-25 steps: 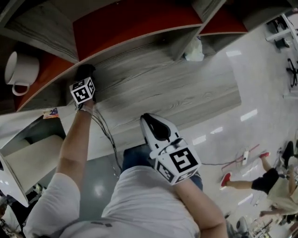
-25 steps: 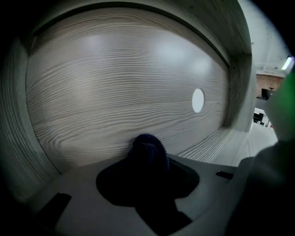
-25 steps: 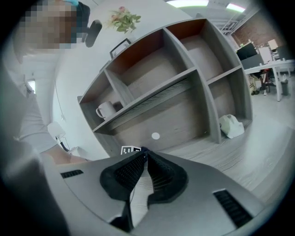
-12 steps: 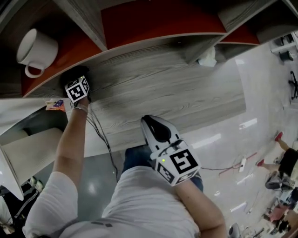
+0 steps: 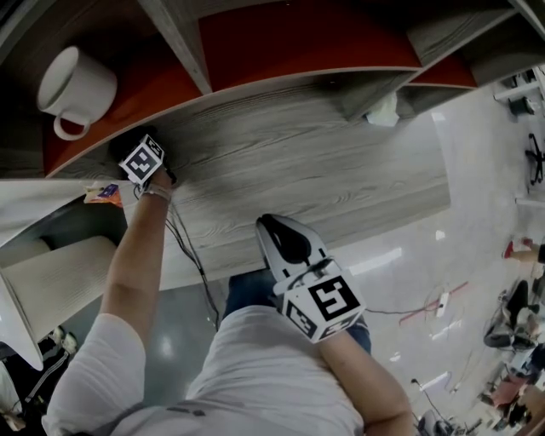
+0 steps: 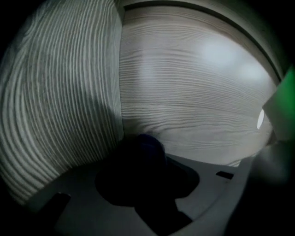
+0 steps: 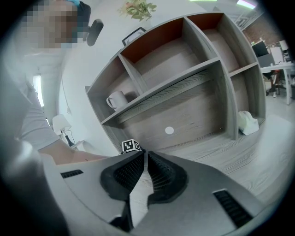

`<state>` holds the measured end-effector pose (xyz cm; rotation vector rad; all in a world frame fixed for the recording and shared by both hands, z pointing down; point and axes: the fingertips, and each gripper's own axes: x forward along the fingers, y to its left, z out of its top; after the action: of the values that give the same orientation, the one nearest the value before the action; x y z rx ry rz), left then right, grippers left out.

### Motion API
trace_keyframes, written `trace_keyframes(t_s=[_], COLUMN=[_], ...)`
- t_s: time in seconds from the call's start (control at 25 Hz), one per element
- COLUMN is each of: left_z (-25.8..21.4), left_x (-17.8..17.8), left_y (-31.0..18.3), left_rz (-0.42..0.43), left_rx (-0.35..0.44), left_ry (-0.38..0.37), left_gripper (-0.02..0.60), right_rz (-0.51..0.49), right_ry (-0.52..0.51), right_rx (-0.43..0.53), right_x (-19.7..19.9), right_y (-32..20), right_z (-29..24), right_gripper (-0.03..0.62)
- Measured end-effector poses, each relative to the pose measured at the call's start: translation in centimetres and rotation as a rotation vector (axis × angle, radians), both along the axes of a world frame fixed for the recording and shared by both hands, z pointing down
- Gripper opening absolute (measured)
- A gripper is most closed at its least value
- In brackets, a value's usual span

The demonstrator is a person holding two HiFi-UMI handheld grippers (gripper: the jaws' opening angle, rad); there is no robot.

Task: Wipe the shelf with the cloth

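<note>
- Grey wood-grain boards make up the shelf (image 5: 324, 162), with red-orange back panels in its upper bays. A glossy pale floor (image 5: 485, 170) lies at 3 o'clock in the head view.
- Writing is scarce. Each marker cube carries only black-and-white square patterns, the left one (image 5: 143, 160) and the right one (image 5: 328, 298). The print on a small coloured sticker (image 5: 102, 192) just below the left cube is too small to read.
- Left arm (image 5: 140, 255): stretched out straight toward 11 o'clock, with a dark cable (image 5: 192, 247) trailing beside it.
- Left tongs (image 6: 138, 159): deep in shadow in the shelf's left corner, where the side wall meets the next board. They are closed on a dark bluish wad that looks like the cloth (image 6: 148, 142), which is pressed against the wood.
- Right arm: bent, keeping the right tongs (image 7: 144, 159) low by the person's lap, well apart from the shelf. The ribbed pads (image 7: 126, 173) meet at the tips with nothing between them.
- A white mug (image 5: 77, 81) sits in an upper bay at 10 o'clock.
- A white crumpled thing (image 5: 383, 111) lies in the lower bay at 1 o'clock.
- A lamp (image 7: 60, 124) stands left of the shelf, and a plant (image 7: 138, 8) stands on top of it.
</note>
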<state>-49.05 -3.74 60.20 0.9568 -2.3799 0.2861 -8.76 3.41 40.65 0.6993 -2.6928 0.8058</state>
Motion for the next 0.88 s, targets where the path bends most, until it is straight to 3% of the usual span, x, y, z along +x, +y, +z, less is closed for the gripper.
trace_keyframes(t_s=[0.32,0.72,0.88], left_z=[0.0,-1.6,-3.0], left_x=[-0.5,0.3,2.3], left_y=[0.6,0.7,0.7], left_rz=[-0.11,-0.054,0.021], left_rx=[-0.003,0.03,0.065], left_ry=[-0.016,-0.024,-0.03], left_gripper=[0.147,0.146,0.146], right_rz=[0.025,0.036,0.043], right_ry=[0.004,-0.017,-0.033], right_rx=[0.003,-0.001,0.004], right_x=[0.2,-0.5,-0.9], right_y=[-0.3,0.1,0.2], right_z=[0.0,-0.1,-0.9], right_gripper=[0.035,0.035,0.035])
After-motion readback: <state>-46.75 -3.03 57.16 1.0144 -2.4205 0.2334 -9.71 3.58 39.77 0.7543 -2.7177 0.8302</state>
